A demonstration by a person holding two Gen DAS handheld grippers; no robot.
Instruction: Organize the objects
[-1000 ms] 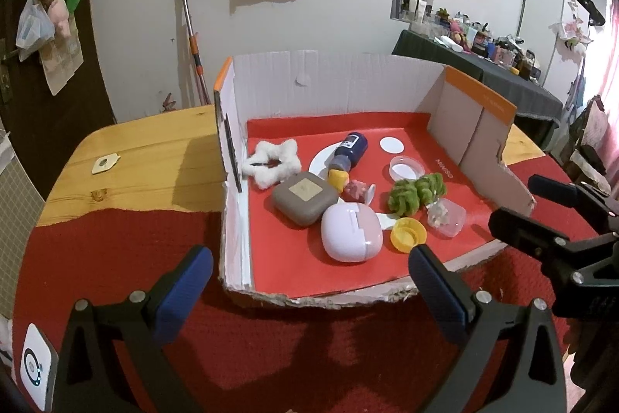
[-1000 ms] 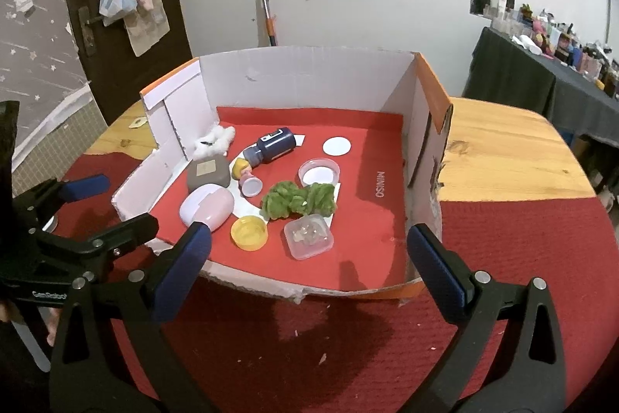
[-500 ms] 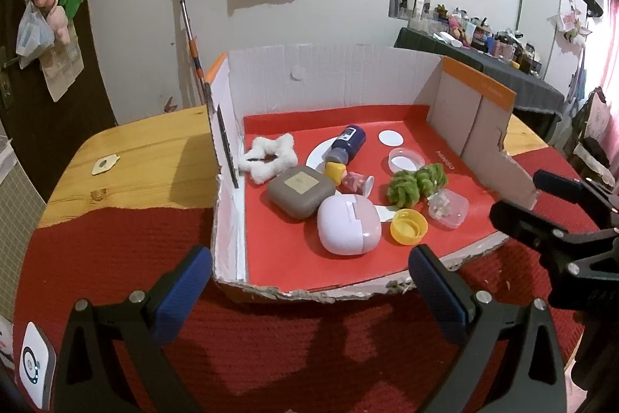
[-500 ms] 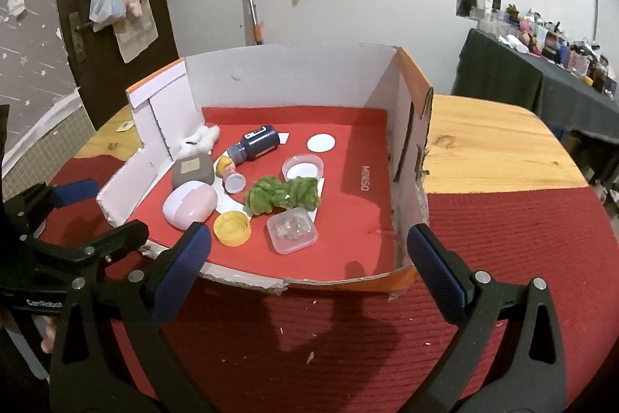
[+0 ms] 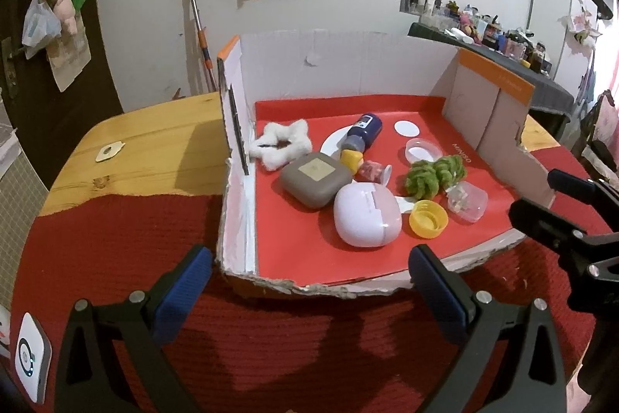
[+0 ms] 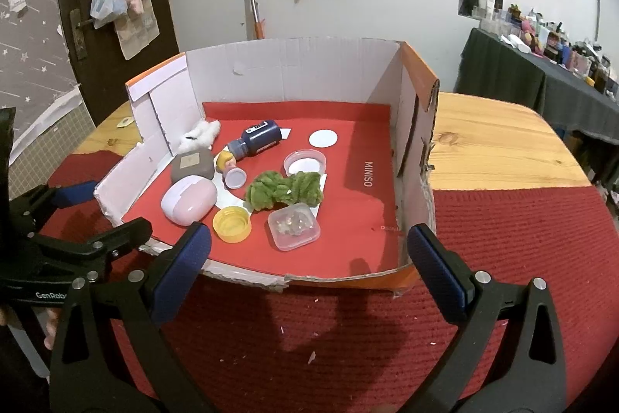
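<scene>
Both your claws, left claw [image 5: 309, 281] and right claw [image 6: 309, 250], hang spread and empty at the cardboard tray's [image 6: 340, 275] near edge; pick one item from the clutter, approach cleanly.

The box [image 6: 294, 72] has white walls, orange edges and a red floor. In it lie a white scrunchie [image 5: 280, 144], a navy bottle [image 6: 257, 138], a grey-brown case [image 5: 315, 179], a pale pink case [image 6: 188, 200], a yellow cap [image 6: 231, 224], a green scrunchie [image 6: 284, 190] and a clear tub [image 6: 294, 226]. The counter [image 6: 499, 149] is yellow wood under a red ribbed cloth [image 6: 522, 246]. The fingers [image 6: 182, 271] carry blue pads on black.
</scene>
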